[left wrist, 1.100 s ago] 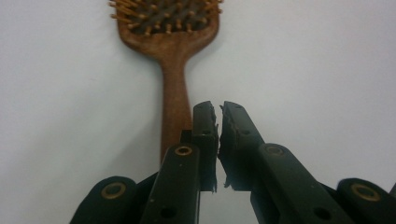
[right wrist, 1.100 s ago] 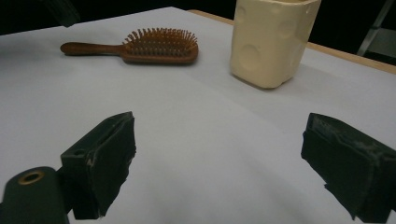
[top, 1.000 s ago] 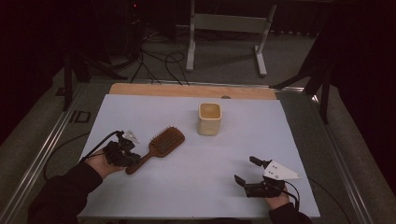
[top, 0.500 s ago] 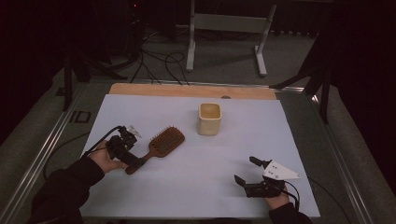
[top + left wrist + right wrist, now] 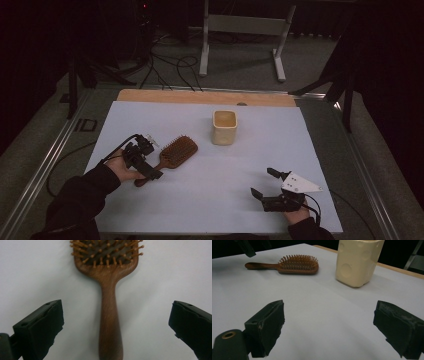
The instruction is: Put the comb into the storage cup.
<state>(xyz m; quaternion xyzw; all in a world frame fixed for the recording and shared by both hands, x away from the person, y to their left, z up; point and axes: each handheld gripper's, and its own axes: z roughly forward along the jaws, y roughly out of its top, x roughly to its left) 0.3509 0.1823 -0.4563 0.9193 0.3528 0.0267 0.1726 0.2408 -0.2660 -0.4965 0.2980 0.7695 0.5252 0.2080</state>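
While hovering just over the tail end of the brown wooden paddle hairbrush (image 5: pixel 172 152), spreading the jaws of the left gripper (image 5: pixel 148 159) wide, having just been opening them, with the slim handle (image 5: pixel 110 322) running between them and touching neither pad. Lying flat, bristles up, on the left part of the white-covered tabletop (image 5: pixel 210 200): broad head slanting away toward the middle, handle slanting back toward the person's left hand. Looking through the left gripper view, finding the long axis running straight up the centre of the gap, in line with the reach, so crossing the closing line squarely. Sitting a little nearer the left-hand jaw than the other, though with bare tabletop showing on both sides. Judging the coming move as a short drop and a squeeze across the narrow handle, probably calling for no turn of the wrist. Resting well apart at the near right, showing the right gripper (image 5: pixel 264 183) with jaws likewise spread and nothing between them, and facing the brush from far off, with the cream squarish dimpled cup (image 5: pixel 224 127) standing upright near the brush head but not touching it. Making the left hand plainly the nearer one for the pick.
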